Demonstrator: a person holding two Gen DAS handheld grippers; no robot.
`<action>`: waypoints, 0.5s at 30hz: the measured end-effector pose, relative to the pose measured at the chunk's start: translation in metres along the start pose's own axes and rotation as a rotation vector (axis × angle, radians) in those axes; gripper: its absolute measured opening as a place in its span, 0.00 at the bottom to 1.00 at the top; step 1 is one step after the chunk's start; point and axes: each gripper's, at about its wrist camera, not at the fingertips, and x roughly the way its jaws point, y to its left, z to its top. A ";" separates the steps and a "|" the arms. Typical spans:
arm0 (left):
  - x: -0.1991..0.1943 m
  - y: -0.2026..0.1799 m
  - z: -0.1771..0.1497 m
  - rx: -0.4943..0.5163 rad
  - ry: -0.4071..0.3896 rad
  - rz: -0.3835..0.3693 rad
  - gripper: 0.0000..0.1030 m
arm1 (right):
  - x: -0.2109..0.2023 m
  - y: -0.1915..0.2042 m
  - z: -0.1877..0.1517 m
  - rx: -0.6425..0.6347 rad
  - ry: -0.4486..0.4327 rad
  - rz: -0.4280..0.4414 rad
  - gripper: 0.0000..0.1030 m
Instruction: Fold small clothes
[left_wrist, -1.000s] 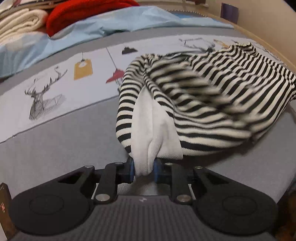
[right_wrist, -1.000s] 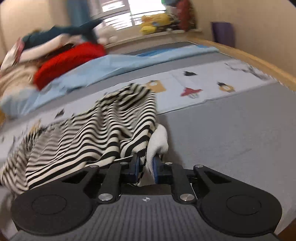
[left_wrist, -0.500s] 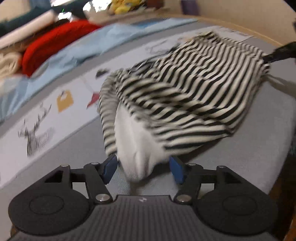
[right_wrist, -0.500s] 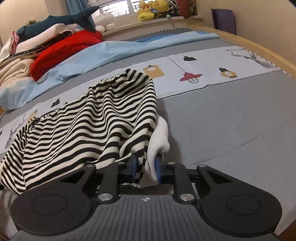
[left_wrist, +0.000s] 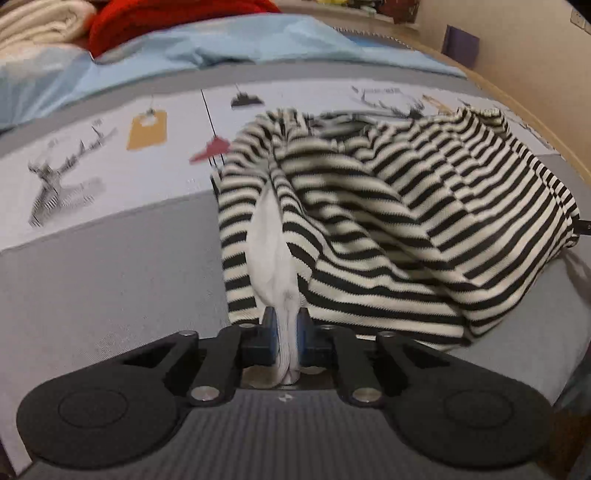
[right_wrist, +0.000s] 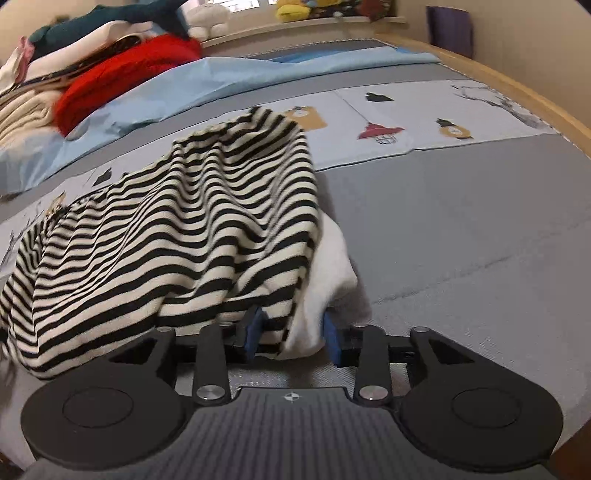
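My left claw (left_wrist: 283, 325) is closing, its pads pinched on the white hem of the striped top (left_wrist: 388, 229), which lies bunched on the grey bed (left_wrist: 110, 288). My right claw (right_wrist: 291, 338) is closing too, with the top's other white edge between its pads, which look wider apart.

Bare grey bedcover (right_wrist: 461, 229) rightward
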 end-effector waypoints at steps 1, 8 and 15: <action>-0.008 -0.001 0.001 0.017 -0.020 0.016 0.08 | -0.003 0.002 0.001 -0.011 -0.028 0.001 0.13; -0.034 0.031 -0.001 -0.034 -0.046 0.037 0.06 | -0.025 -0.022 0.010 0.116 -0.151 0.016 0.09; -0.016 0.030 -0.012 0.048 0.020 0.051 0.07 | -0.018 -0.027 0.012 0.145 -0.111 -0.003 0.09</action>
